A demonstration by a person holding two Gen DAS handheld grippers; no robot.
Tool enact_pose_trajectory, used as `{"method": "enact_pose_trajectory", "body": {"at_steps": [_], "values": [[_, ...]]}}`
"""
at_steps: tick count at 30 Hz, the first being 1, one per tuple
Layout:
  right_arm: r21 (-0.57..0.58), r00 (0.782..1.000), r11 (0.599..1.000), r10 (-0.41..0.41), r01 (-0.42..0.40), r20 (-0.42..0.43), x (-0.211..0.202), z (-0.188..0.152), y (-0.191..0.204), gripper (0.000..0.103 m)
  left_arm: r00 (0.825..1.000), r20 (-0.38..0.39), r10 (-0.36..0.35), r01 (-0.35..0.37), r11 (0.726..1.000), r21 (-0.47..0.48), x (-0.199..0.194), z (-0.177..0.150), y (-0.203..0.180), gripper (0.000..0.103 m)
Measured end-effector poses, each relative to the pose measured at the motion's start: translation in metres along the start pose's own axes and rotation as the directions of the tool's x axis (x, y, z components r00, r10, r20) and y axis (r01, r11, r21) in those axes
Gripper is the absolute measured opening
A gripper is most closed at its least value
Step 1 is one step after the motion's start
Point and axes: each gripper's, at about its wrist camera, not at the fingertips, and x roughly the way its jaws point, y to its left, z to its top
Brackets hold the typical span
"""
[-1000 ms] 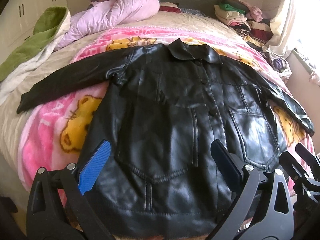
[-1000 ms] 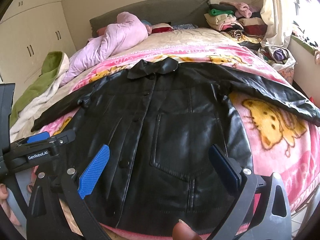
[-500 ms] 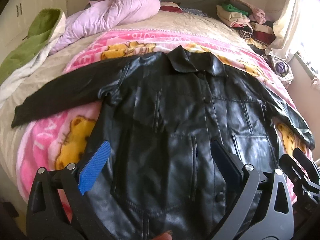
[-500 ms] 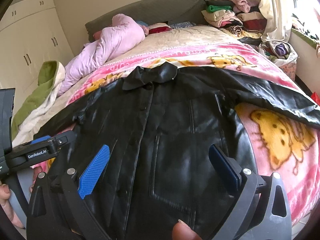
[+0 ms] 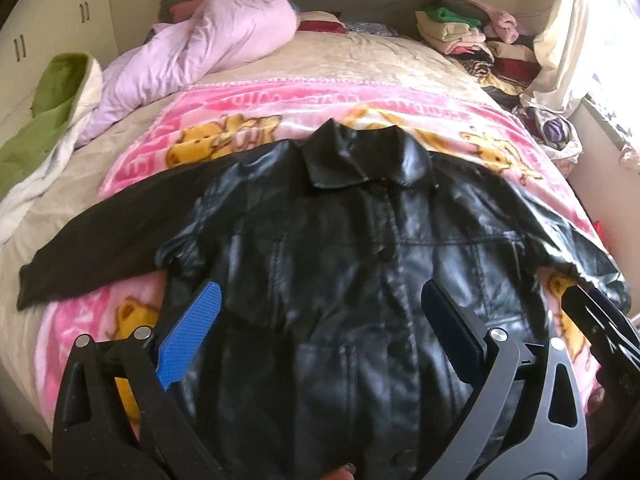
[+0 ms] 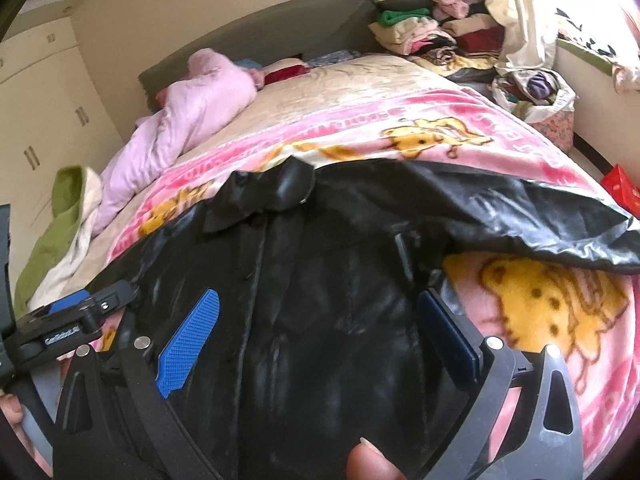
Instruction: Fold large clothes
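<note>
Both grippers were moved forward over the jacket [image 5: 340, 280] since the earlier frames, so the hem was lost from view and the collar [image 5: 352, 156] was brought nearer. Left gripper [image 5: 320, 332] was held wide apart over the jacket's lower front, nothing gripped. Right gripper [image 6: 316, 336] was likewise held wide, empty, over the jacket's right front panel, one pad [image 6: 450, 336] near the side seam. Jacket was laid flat, front up, buttoned, on the pink blanket [image 5: 248, 108], sleeves spread out to both sides. One sleeve [image 6: 500, 216] was seen stretched right of the jacket body. A lilac duvet [image 5: 208, 48] was seen beyond the jacket, up-left; stacked clothes [image 5: 472, 36] beyond it, up-right. A fingertip [image 6: 368, 460] was seen just below the jacket front.
</note>
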Motion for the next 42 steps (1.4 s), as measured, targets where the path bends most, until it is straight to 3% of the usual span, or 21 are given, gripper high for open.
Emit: {"method": "enact_pose_trajectory", "body": {"at_steps": [9,17,27,29,35,37,40,42], "values": [[0.139,0.993,0.985,-0.106,0.098,0.045,0.003,0.028,-0.066,0.099,0.999,0.001,-0.034,0.034,0.999,0.035,0.019,0.022,-0.033,0.094],[0.322,0.968,0.921,-0.245,0.218,0.047,0.003,0.038,-0.145,0.099,0.998,-0.025,-0.059,0.060,0.996,0.059,0.041,0.045,-0.063,0.094],[0.551,0.925,0.764,-0.379,0.335,-0.037,0.005,0.021,-0.242,0.099,0.993,-0.071,-0.090,0.091,0.996,0.018,0.077,0.059,-0.080,0.094],[0.591,0.906,0.714,-0.417,0.375,-0.071,0.008,0.015,-0.263,0.099,0.993,-0.073,-0.094,0.096,0.995,0.017,0.084,0.057,-0.084,0.094],[0.689,0.877,0.601,-0.470,0.405,-0.105,0.021,0.003,-0.317,0.099,0.991,-0.078,-0.112,0.113,0.994,0.004,0.107,0.046,-0.081,0.094],[0.727,0.891,0.588,-0.447,0.354,-0.073,0.027,0.000,-0.335,0.099,0.987,-0.088,-0.136,0.137,0.991,0.004,0.111,0.043,-0.079,0.094],[0.767,0.906,0.572,-0.422,0.290,-0.027,0.033,0.001,-0.350,0.099,0.990,-0.078,-0.117,0.118,0.993,0.015,0.113,0.042,-0.075,0.094],[0.810,0.910,0.534,-0.415,0.242,0.002,0.033,0.000,-0.359,0.099,0.991,-0.078,-0.112,0.113,0.994,0.004,0.117,0.041,-0.068,0.094]]}}
